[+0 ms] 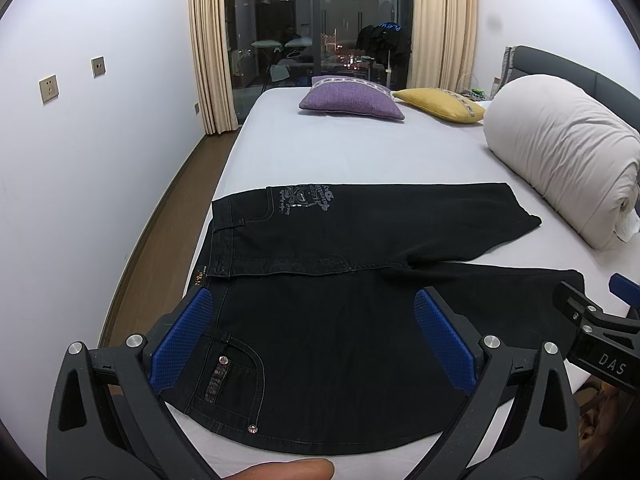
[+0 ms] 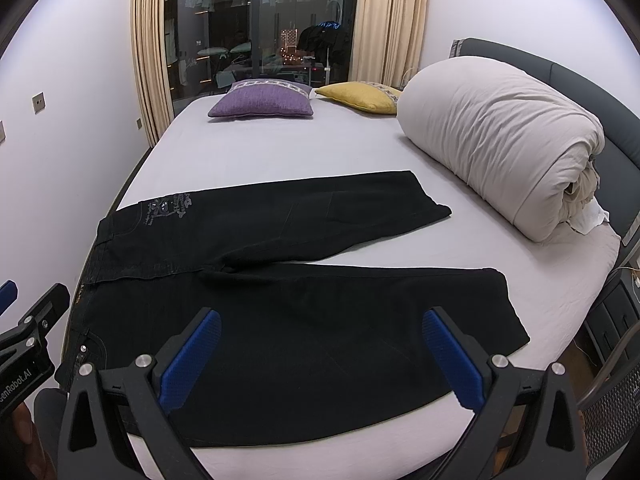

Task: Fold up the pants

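Black pants [image 1: 320,300] [image 2: 280,320] lie spread flat across the near end of the bed, waistband at the left, both legs running to the right and split apart. My left gripper [image 1: 316,320] hovers open over the near hip and pocket, blue pads wide apart, nothing held. My right gripper [image 2: 320,340] hangs open above the near leg, short of its hem. Each gripper shows at the edge of the other's view: the right gripper [image 1: 592,320] and the left gripper [image 2: 32,332], their jaws cut off there.
The bed [image 1: 360,152] has a white sheet. A rolled white duvet [image 2: 500,140] lies along the right side, close to the far leg's hem. A purple cushion [image 2: 262,100] and a yellow cushion [image 2: 360,96] sit at the far end. Wall and floor run along the left.
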Motion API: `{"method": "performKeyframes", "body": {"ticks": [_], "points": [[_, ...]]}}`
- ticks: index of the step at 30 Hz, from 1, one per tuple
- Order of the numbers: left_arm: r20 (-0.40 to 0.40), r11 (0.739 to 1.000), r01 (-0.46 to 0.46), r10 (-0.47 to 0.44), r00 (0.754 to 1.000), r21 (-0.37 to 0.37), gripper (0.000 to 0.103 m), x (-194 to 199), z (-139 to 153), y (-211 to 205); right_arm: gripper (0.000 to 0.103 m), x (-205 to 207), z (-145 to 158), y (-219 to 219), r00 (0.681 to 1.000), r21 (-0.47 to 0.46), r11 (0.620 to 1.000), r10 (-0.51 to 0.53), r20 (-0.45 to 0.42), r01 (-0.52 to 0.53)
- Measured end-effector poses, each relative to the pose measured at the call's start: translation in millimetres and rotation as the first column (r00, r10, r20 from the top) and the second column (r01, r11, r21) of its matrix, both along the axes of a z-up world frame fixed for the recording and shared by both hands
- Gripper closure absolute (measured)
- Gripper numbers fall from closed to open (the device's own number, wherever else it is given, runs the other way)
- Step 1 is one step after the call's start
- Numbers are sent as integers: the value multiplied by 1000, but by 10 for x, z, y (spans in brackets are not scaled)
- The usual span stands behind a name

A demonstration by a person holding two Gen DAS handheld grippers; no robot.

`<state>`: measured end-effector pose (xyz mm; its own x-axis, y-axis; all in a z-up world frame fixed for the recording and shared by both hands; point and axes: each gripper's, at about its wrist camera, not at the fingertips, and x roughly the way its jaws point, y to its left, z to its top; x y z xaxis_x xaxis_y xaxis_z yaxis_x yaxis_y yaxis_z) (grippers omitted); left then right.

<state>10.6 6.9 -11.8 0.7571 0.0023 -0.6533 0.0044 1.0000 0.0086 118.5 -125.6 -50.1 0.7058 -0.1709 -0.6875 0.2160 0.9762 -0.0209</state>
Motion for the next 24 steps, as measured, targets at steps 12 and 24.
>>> {"method": "performKeyframes", "body": {"ticks": [12, 24], "points": [[-3, 1000, 1, -1, 1000, 0, 0, 13, -14, 13, 0, 2, -14, 28, 1000, -1, 1000, 2, -2, -2], [-11, 1000, 1, -1, 1000, -1, 0, 25, -54, 32, 0, 1, -50, 75, 1000, -3, 1000, 4, -7, -4]]}}
